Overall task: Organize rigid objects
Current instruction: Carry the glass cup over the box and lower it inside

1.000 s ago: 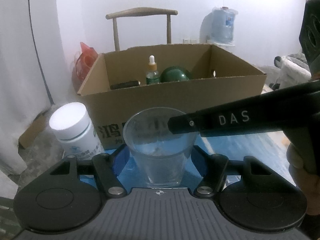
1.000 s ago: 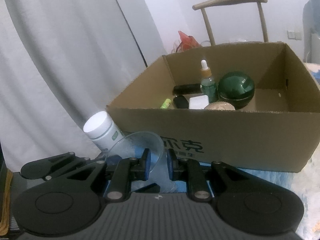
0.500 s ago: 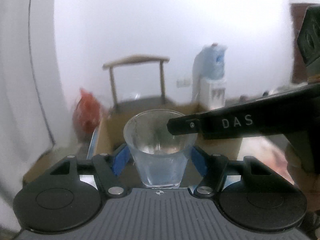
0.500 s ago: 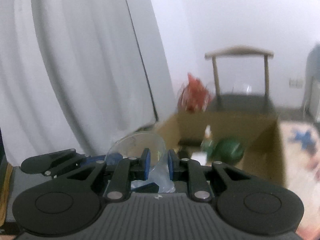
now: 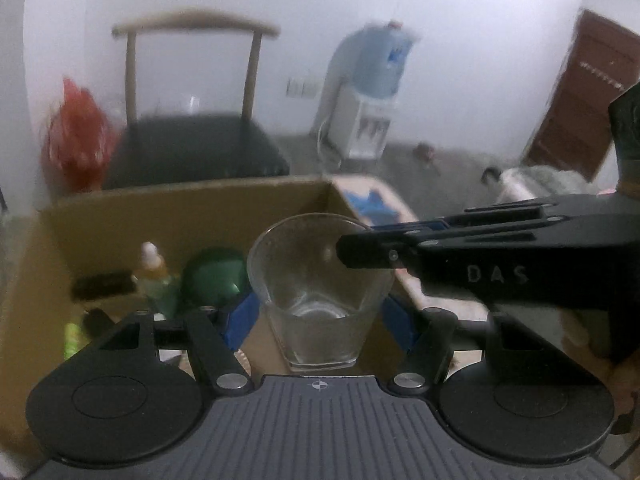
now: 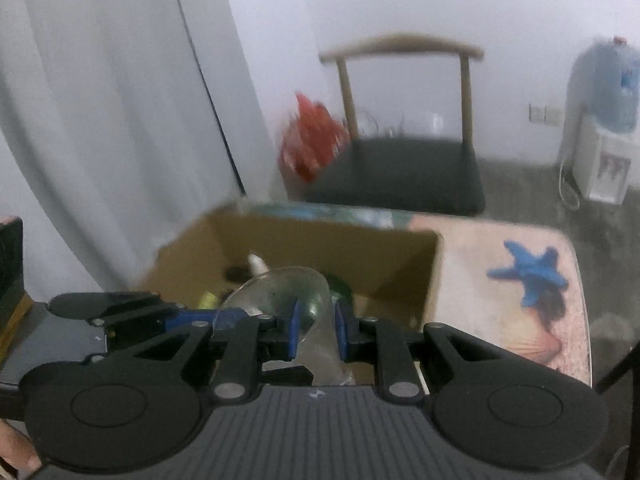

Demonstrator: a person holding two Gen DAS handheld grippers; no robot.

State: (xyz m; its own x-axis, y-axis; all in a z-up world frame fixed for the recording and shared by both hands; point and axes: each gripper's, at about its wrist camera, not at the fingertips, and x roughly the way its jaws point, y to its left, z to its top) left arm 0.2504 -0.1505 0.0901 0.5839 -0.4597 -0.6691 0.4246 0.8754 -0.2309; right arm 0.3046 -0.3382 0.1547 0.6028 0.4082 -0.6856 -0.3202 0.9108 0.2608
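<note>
A: Left wrist view first: the left gripper stands about half open, its blue pads pressed on both sides of the clear glass, which it holds upright.

B: And the right gripper?

A: Nearly closed, pinching the glass's rim wall from the side. The glass hangs over the cardboard box, above its near wall.

B: What could go wrong?

A: Two grips on smooth glass. If the hands drift apart, I'd judge the rim pinch could twist it loose or crack it.

B: Room to set it down?

A: The green ball and dropper bottle crowd the box's left-centre; the floor toward the right wall looks freer. The tabletop beyond the right edge is bare.
</note>
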